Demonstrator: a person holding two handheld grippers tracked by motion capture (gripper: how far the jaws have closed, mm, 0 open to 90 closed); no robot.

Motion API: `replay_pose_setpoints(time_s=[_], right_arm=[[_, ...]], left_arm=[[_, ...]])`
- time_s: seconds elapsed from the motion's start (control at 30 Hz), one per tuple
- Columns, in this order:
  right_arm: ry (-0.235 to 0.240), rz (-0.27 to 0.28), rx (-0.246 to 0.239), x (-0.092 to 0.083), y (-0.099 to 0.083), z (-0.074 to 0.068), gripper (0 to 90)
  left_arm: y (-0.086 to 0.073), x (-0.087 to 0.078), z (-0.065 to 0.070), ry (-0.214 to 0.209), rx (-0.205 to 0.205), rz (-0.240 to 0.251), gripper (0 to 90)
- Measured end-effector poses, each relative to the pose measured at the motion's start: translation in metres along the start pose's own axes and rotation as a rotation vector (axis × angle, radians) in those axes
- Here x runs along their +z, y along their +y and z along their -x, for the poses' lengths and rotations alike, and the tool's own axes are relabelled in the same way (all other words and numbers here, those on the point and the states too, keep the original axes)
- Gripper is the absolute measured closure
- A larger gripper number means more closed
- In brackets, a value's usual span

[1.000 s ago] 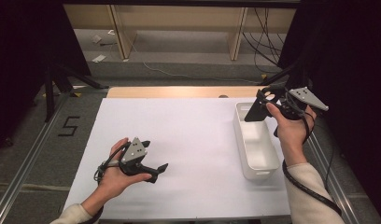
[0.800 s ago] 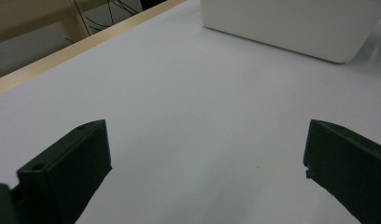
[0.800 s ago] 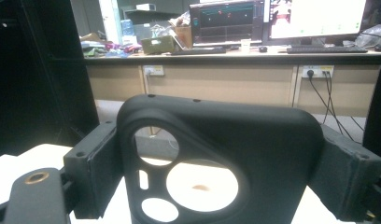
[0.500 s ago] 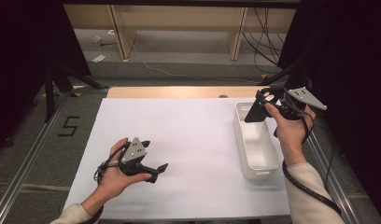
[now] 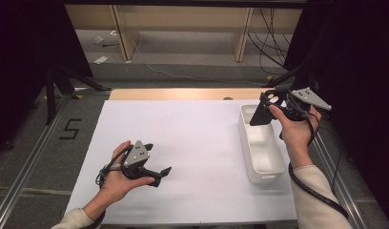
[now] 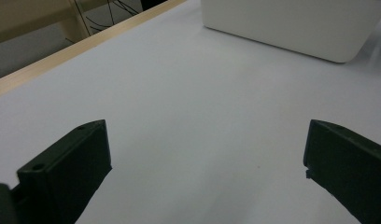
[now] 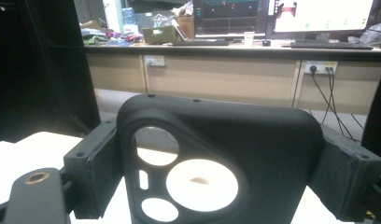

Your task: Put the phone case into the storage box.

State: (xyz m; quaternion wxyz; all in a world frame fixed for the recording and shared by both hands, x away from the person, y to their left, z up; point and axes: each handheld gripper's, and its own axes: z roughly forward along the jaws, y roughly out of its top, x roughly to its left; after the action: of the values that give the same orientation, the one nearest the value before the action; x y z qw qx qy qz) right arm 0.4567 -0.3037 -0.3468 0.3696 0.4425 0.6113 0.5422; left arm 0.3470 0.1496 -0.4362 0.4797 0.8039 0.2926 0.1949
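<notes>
The right hand-held gripper [image 5: 260, 114] is raised above the far end of a white bin [image 5: 261, 145], and its two jaws are clenched on a black phone case [image 7: 216, 161], one pad pressing on each of its long sides. The case is matte black with rounded corners and a smooth, slightly glossy upper edge. Its camera cut-out forms a raised, rounded-triangular frame pierced by one large round hole, a smaller round hole above and to the left of it, a small oval hole beneath, and a narrow slot between them. The pale surface below the gripper shows through these openings. In the high view the case [image 5: 259, 113] appears as a dark slab projecting from the jaws toward the middle of the desk [image 5: 197, 143], tilted, with the bin directly beneath it. The bin is oblong, plain white, with rounded corners and a thin rim.

The left hand-held gripper [image 5: 161, 174] lies low over the white sheet that covers the desk, well apart from the right one, pointing toward the bin. Its jaws are released and stand wide apart, with bare white surface between them. Ahead of these jaws and to their right, the rounded outer wall of the bin [image 6: 291, 28] rises from the sheet.
</notes>
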Motion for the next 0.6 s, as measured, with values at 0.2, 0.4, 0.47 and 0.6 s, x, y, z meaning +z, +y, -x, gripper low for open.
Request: replay_pose_setpoints(time_s=[0.2, 0.4, 0.47, 0.6], right_arm=[[0.001, -0.012, -0.002, 0.0024, 0.0015, 0.0006, 15.5], [0.001, -0.02, -0.007, 0.0054, 0.0025, 0.0001, 15.5], [0.002, -0.03, -0.011, 0.0064, 0.0028, -0.0001, 15.5], [0.002, -0.036, -0.019, 0.0092, 0.0025, -0.0009, 15.5]], left_arm=[[0.0, 0.0002, -0.0001, 0.001, -0.001, 0.0, 0.6], [0.0, 0.0003, 0.0001, 0.0, -0.001, 0.001, 0.6], [0.0, 0.0002, 0.0, -0.001, 0.0, 0.0, 0.6], [-0.0002, 0.0004, -0.0001, -0.001, -0.001, 0.0, 0.6]])
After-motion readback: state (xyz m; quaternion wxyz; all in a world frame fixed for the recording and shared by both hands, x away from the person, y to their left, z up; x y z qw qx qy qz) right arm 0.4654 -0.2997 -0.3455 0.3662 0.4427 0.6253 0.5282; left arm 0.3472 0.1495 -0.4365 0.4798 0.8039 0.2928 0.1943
